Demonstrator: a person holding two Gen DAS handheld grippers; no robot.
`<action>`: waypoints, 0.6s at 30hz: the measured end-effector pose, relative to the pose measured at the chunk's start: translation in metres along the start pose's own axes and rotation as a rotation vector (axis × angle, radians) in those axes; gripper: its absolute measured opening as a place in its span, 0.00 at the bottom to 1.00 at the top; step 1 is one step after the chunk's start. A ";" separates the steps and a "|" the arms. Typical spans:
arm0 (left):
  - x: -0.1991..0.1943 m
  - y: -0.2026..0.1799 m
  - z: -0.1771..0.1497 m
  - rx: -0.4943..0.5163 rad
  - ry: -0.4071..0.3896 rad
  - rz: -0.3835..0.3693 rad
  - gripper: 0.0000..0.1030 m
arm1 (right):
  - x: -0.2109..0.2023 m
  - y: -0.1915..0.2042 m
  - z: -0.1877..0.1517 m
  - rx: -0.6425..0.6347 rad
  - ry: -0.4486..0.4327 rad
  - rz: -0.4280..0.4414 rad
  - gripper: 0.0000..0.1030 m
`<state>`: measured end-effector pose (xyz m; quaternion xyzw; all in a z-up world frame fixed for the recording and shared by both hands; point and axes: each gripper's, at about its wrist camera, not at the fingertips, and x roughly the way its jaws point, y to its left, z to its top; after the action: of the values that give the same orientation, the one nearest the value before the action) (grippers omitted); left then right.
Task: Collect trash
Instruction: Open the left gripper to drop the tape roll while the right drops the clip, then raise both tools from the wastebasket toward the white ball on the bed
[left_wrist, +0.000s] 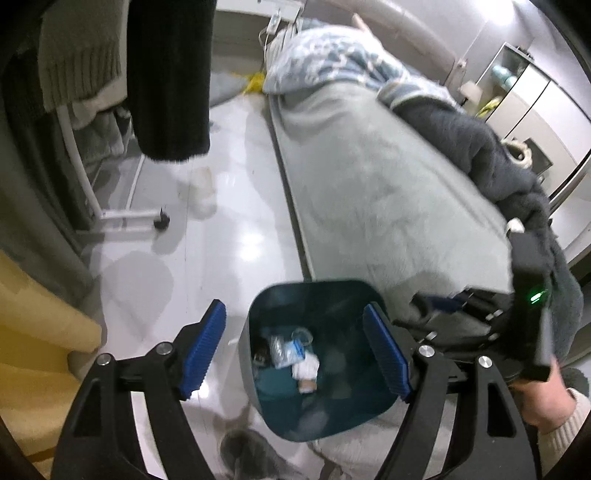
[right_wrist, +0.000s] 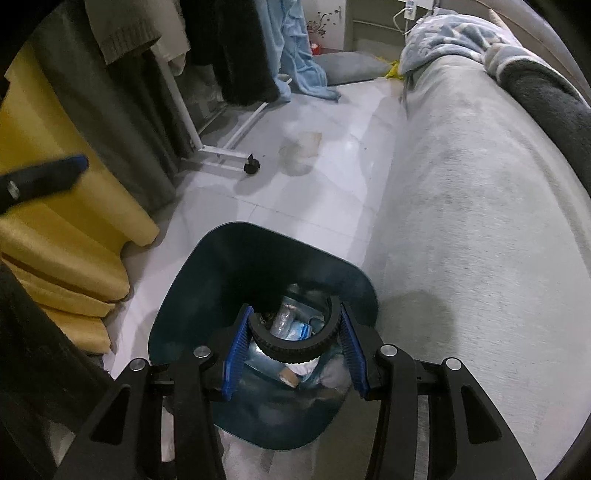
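A dark teal trash bin (left_wrist: 284, 295) stands on the white floor beside the bed; it also shows in the right wrist view (right_wrist: 236, 258). Several wrappers and tissues (left_wrist: 295, 354) lie inside it. My left gripper (left_wrist: 295, 354) is open and empty above the bin's mouth. My right gripper (right_wrist: 291, 347) is shut on a black ribbed ring (right_wrist: 291, 349), held over the bin. The right gripper's body (left_wrist: 532, 295) shows at the right of the left wrist view. A left fingertip (right_wrist: 74, 164) shows at the left of the right wrist view.
A bed with a grey blanket (right_wrist: 480, 221) runs along the right. A clothes rack (right_wrist: 221, 147) with hanging garments stands at the left. Yellow fabric (right_wrist: 55, 240) lies at the left. A crumpled clear bag (right_wrist: 301, 147) lies on the floor ahead.
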<state>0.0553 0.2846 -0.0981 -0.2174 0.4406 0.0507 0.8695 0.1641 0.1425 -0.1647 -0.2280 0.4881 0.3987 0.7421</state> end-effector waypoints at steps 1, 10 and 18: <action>-0.005 0.000 0.002 0.001 -0.022 -0.010 0.77 | 0.001 0.002 0.000 -0.006 0.003 0.000 0.46; -0.032 -0.002 0.012 0.018 -0.135 -0.054 0.77 | 0.022 0.025 -0.009 -0.099 0.058 -0.014 0.48; -0.051 -0.017 0.017 0.051 -0.235 -0.083 0.77 | 0.015 0.011 -0.012 -0.084 0.064 -0.026 0.67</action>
<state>0.0421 0.2818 -0.0429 -0.2057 0.3275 0.0286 0.9217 0.1519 0.1460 -0.1828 -0.2779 0.4915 0.4016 0.7211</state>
